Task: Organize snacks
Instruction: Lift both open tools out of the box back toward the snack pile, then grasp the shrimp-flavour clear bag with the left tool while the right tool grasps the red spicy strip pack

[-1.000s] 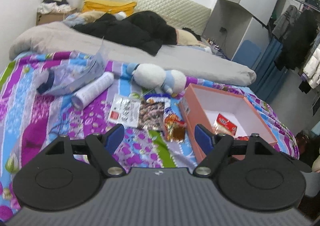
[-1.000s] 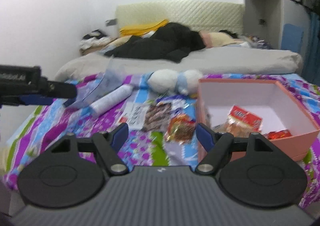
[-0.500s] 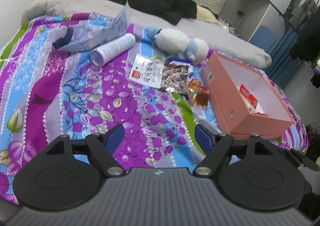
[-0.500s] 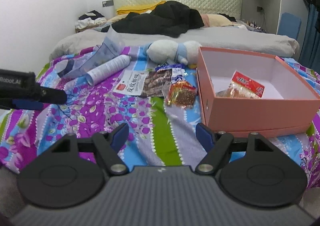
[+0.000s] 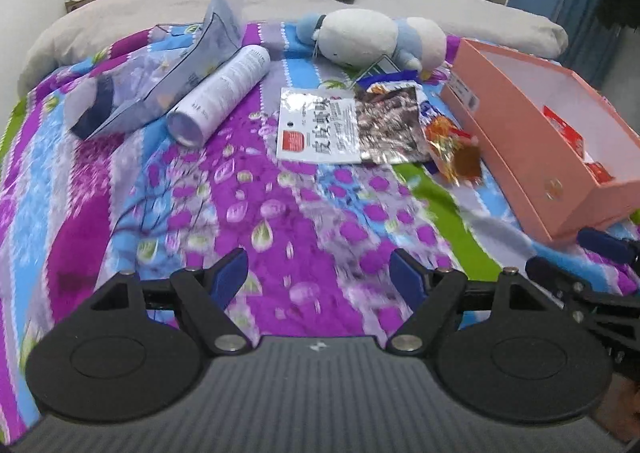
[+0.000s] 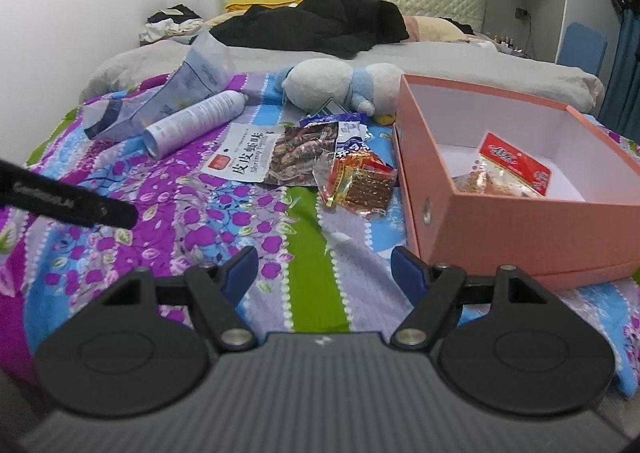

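A pink box (image 6: 516, 213) sits on the flowered bedspread at right, with a red-topped snack bag (image 6: 508, 169) inside; it also shows in the left wrist view (image 5: 520, 133). Left of it lie a white shrimp snack bag (image 6: 264, 159) (image 5: 344, 125), a blue-white packet (image 6: 348, 133) and a red-gold snack pack (image 6: 358, 183) (image 5: 454, 153). My left gripper (image 5: 318, 277) is open and empty above the bedspread, short of the snacks. My right gripper (image 6: 324, 269) is open and empty, near the box's front corner.
A white tube (image 5: 222, 93), a clear plastic pouch (image 5: 168, 77) and a plush toy (image 5: 372, 37) lie beyond the snacks. Dark clothes (image 6: 320, 23) and pillows are piled at the bed's head. The left gripper's body (image 6: 68, 205) shows at the right view's left edge.
Both grippers have moved forward and lower toward the snacks, which now look larger. Both stay open and empty. Nothing on the bed has moved.
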The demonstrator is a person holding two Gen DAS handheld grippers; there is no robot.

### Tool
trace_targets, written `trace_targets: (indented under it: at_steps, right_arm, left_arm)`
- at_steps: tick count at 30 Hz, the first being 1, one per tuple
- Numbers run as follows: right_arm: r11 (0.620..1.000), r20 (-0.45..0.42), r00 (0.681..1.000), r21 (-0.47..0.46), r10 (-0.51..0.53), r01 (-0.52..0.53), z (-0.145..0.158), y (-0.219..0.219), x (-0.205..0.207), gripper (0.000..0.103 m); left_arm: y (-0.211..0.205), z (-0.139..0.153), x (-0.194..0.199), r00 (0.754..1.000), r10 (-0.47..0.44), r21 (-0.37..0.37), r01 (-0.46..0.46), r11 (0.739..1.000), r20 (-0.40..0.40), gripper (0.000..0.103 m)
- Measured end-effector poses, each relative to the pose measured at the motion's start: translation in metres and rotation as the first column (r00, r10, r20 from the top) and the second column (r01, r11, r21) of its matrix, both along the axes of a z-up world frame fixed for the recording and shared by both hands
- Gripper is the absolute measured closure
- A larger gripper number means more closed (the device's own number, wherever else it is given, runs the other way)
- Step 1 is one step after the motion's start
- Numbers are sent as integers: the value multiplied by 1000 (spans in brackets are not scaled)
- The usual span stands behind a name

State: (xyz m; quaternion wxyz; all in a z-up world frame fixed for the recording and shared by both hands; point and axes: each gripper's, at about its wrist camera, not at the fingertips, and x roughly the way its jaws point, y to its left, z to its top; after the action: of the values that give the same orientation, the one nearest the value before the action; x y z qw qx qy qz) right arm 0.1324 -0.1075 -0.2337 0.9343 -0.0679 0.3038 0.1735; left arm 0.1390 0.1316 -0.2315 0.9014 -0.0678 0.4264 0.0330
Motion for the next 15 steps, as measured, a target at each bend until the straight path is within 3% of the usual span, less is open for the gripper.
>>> trace_targets:
  at_steps: [4, 7, 12, 15]
  right_arm:
    - [1000, -1, 1000, 16, 8, -8, -12, 15, 26, 28]
    - [1000, 19, 1000, 5, 3, -3, -21, 28, 45, 28]
    - [997, 66, 997, -63, -31, 36, -37, 50, 78, 29]
    - [995, 78, 995, -68, -62, 67, -45, 57, 97, 29]
  left_arm:
    - [12, -10, 45, 999, -54, 25, 54, 998, -3, 19]
    - [14, -19, 78, 991, -137, 124, 135, 983, 1, 19]
    - [11, -31, 128, 946, -322, 257, 318, 913, -27, 19]
    - [6, -33, 152, 901, -432, 306, 422, 854, -38, 19]
